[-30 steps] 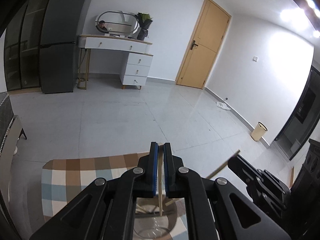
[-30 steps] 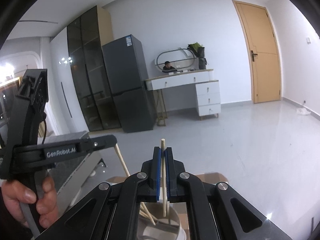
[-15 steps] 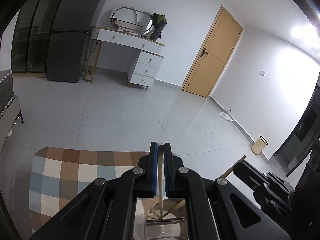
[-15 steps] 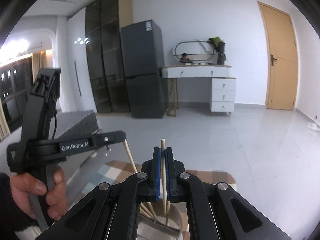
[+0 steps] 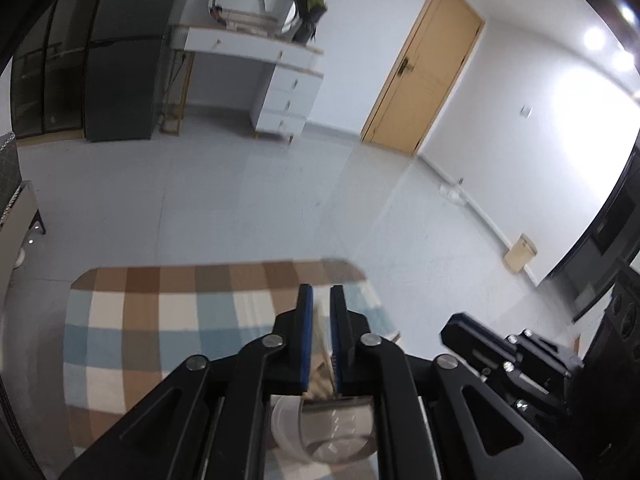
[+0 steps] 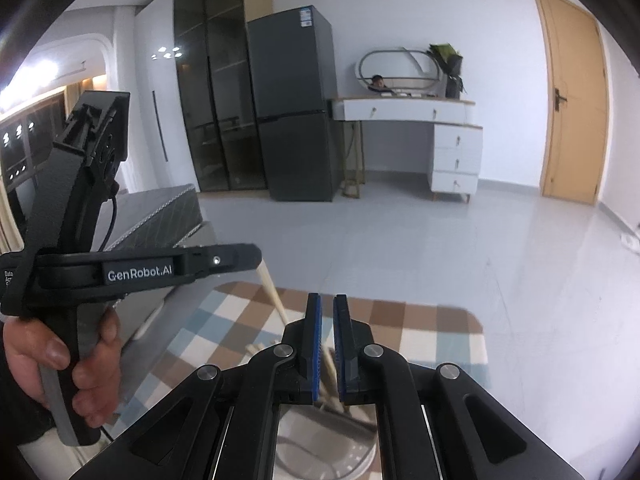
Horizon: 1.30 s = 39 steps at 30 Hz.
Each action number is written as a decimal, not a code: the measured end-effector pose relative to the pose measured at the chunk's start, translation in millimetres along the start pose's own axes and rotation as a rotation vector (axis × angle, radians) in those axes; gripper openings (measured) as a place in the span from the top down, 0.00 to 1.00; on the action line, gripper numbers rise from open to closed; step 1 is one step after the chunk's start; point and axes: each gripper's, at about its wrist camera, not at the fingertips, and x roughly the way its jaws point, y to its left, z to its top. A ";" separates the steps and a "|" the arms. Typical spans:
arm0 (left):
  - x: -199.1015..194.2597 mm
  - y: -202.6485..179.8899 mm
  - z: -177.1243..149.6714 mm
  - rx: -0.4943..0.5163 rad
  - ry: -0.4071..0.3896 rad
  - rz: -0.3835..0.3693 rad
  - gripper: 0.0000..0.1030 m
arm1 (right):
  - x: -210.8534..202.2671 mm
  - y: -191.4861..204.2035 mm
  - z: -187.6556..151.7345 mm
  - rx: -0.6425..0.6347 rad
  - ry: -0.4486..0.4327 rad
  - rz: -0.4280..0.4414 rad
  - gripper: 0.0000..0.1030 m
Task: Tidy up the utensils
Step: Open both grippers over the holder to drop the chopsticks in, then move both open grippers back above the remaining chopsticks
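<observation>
Both grippers hang over a round white holder cup (image 5: pixel 282 420) (image 6: pixel 362 460) on a table with a checked cloth (image 5: pixel 160 320) (image 6: pixel 420 320). My left gripper (image 5: pixel 320 288) has its jaws opening; a pale wooden chopstick (image 5: pixel 322 340) stands blurred in the gap, its lower end in the cup. My right gripper (image 6: pixel 327 296) is opening too, with a blurred chopstick (image 6: pixel 330 364) loose between the pads and reaching into the cup. In the right wrist view a hand (image 6: pixel 52 360) holds the left gripper, and its chopstick (image 6: pixel 272 292) slants down from the tip. More chopsticks lean in the cup.
The table's far edge drops to a bare grey floor. Beyond stand a dark fridge (image 6: pixel 296 112), a white dressing table (image 6: pixel 440 120), a wooden door (image 5: pixel 424 72) and a small bin (image 5: pixel 520 252). A grey padded bench (image 6: pixel 160 216) is at the left.
Both grippers have sunk toward the cup and tipped downward. Their jaws have parted slightly, and the right chopstick, which stuck out above the fingertips, has slid down between them.
</observation>
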 end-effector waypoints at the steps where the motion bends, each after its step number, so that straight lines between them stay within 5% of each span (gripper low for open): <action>1: -0.7 1.6 -2.1 -0.003 0.006 0.012 0.90 | -0.4 -2.0 -1.5 0.014 0.007 -0.003 0.89; 6: -19.8 8.9 -8.4 -0.041 0.008 0.065 0.66 | -18.3 -8.9 -13.5 0.099 0.010 -0.019 0.83; 16: -92.0 -3.0 -27.8 -0.004 -0.076 0.195 0.36 | -76.2 7.6 -26.0 0.176 -0.039 -0.024 0.59; 24: -134.0 -18.1 -55.6 0.042 -0.124 0.265 0.27 | -114.9 41.1 -38.6 0.184 -0.091 -0.042 0.34; 39: -154.1 -13.0 -107.0 0.030 -0.185 0.305 0.19 | -149.2 68.6 -80.3 0.214 -0.174 -0.132 0.12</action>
